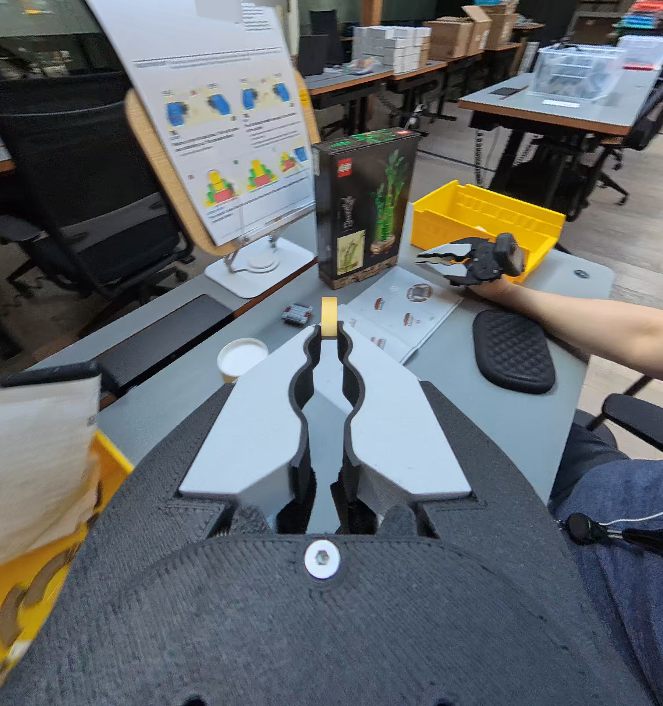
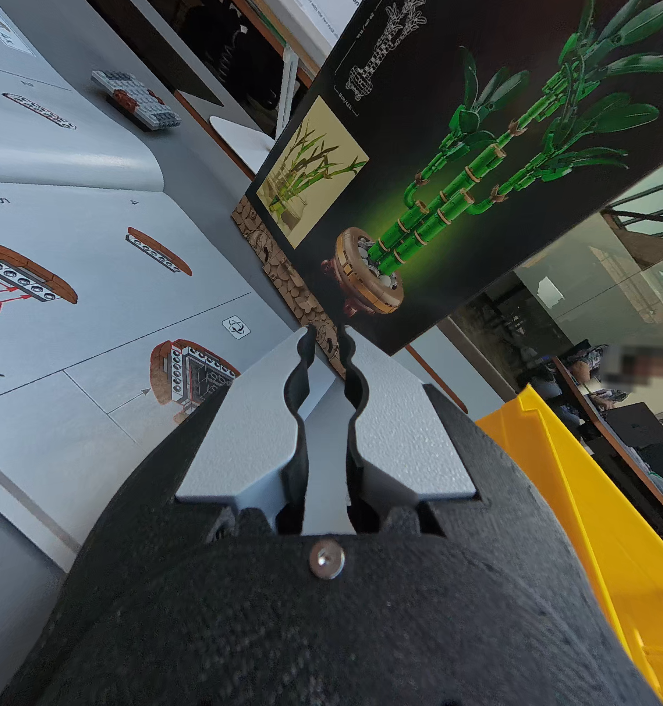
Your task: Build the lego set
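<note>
My left gripper is shut on a small tan-yellow lego piece, which stands upright between the fingertips above the grey table. A small grey and brown lego assembly lies on the table just beyond it, left of the open instruction booklet. The assembly also shows in the right wrist view, past the booklet. My right gripper hovers over the booklet's edge, tilted; its jaws stand a narrow gap apart with nothing between them. It also shows in the left wrist view, in front of a yellow bin.
The black lego box stands upright behind the booklet. A yellow bin sits at the right, another yellow bin with a white bag at the near left. A paper cup, a black wrist rest and a document stand share the table. The gap from one gripper's tips to the other's is roughly 55 cm.
</note>
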A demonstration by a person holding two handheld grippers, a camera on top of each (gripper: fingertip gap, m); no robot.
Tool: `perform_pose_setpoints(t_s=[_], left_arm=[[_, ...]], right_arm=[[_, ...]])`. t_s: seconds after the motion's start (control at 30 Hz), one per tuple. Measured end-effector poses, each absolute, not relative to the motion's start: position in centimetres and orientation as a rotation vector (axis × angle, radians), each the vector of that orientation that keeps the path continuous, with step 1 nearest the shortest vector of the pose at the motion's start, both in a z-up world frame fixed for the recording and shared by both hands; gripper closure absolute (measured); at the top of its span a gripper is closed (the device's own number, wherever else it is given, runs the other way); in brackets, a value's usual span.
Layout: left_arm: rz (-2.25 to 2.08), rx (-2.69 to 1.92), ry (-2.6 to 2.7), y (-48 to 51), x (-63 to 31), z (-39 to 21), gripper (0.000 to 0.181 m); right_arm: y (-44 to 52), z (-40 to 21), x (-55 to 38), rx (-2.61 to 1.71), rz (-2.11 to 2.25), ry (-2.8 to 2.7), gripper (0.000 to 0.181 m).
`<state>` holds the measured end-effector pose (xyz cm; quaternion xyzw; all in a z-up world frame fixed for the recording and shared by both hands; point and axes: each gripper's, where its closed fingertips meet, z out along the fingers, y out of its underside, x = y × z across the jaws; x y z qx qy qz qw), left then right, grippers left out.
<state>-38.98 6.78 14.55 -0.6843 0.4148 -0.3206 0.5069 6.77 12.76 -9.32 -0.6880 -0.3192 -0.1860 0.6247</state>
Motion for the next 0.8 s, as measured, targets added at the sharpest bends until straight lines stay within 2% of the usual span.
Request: perform_pose_setpoints(t_s=[0.13,0.3,0.57,0.8], left_arm=[[-0.641,-1.818,0.813,7.1,-49.9,12.5,0.176],[-0.468,-2.071,0.688,9.9,-57.7,7.7,0.176],[-0.51,-2.464,0.827,13.6,-60.7,-0.6,0.176],[-0.392,-2.799,0.854,14.9,-63.2,-7.9,0.176]], right_arm=[[11.2,-8.3,6.0,-1.635,-0.322,-0.671,0.171],[9.2,-0.9,-4.2,-1.476,-0.211,-0.762,0.171],[6.4,9.4,-28.8,-1.107,0.211,-1.117,0.17],[6.1,14.7,-39.5,-0.913,0.457,-1.181,0.169]])
